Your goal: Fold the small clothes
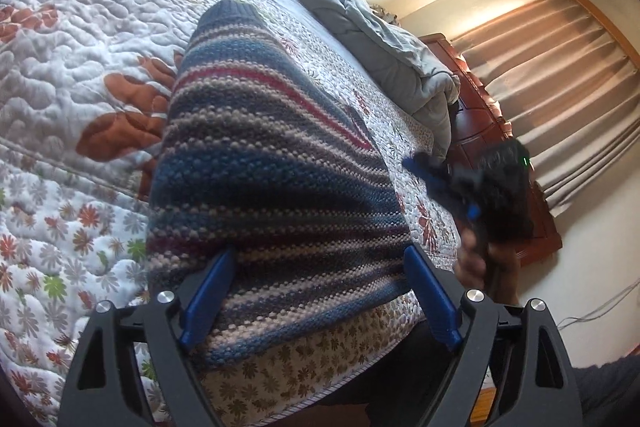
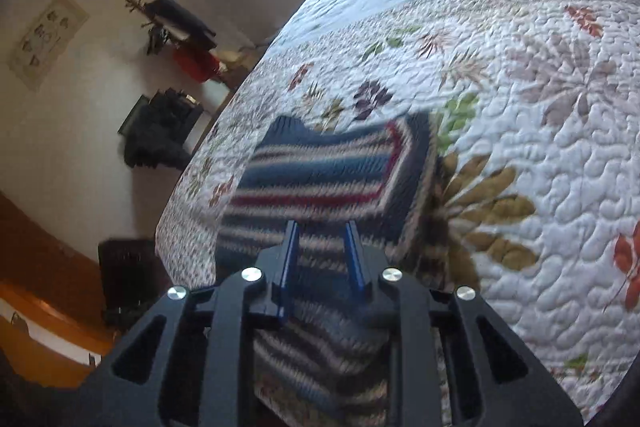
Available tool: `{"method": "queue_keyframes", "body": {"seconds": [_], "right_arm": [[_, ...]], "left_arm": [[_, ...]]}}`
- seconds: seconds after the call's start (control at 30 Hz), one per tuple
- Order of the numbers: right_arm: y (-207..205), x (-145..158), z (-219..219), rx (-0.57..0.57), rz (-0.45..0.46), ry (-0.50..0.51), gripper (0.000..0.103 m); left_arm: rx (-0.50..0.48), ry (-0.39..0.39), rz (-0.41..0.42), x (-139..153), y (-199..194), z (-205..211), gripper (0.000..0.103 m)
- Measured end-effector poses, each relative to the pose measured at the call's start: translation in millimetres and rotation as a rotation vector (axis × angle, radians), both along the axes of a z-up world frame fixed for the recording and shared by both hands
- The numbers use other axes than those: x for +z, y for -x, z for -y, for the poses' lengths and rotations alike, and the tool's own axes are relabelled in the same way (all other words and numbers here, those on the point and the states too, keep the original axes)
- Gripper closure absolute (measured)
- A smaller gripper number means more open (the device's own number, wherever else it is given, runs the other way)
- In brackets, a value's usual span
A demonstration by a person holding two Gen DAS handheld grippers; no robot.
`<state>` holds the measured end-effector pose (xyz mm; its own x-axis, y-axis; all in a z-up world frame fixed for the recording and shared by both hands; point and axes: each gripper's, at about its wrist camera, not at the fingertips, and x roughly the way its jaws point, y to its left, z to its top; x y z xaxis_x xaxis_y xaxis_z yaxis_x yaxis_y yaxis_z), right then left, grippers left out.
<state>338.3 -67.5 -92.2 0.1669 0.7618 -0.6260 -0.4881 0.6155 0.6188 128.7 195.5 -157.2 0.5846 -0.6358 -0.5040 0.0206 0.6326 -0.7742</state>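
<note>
Knitwear, a striped blue, grey and red knitted sweater (image 1: 280,163), lies on the floral quilted bed (image 1: 80,27) near its edge. Left gripper (image 1: 320,291) jaws stand apart over the hem; right gripper (image 2: 322,259) jaws sit narrowly apart, gripping nothing. Thick knit could slip off the bed's edge if dragged.

bed (image 1: 80,39): floral quilt | striped sweater (image 1: 260,163), gray duvet (image 1: 384,39), seemingly bunched

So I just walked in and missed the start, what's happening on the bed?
A person with a claw in each hand is folding a striped knit sweater on the floral quilt. The left claw is open wide, fingers astride the sweater's near edge. The right claw is also open, narrower, over the sweater; grip unclear.
</note>
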Motion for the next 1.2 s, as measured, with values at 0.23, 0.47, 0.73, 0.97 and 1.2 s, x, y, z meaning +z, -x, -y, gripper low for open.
{"method": "queue_keyframes", "body": {"seconds": [0.23,0.47,0.73,0.97,1.2], "right_arm": [[-0.4,-44.9,9.1,-0.040,-0.087,0.067,0.103],[43.0,-20.5,16.9,-0.036,-0.038,0.052,0.095],[52.1,-36.9,41.8,-0.125,-0.130,-0.011,0.089],[143.5,29.2,67.2,-0.257,0.066,0.093,0.011],[228.2,55.1,75.1,-0.442,0.130,0.298,0.004]], "left_arm": [[-0.015,0.004,-0.022,-5.6,-2.0,2.5,0.016],[0.007,0.002,-0.039,-3.8,1.0,2.9,0.013],[0.046,0.021,-0.081,-5.2,5.1,0.8,0.013],[0.164,-0.365,-0.009,67.4,80.0,36.1,0.004],[0.285,-0.638,0.071,128.9,168.2,81.2,0.004]]}}
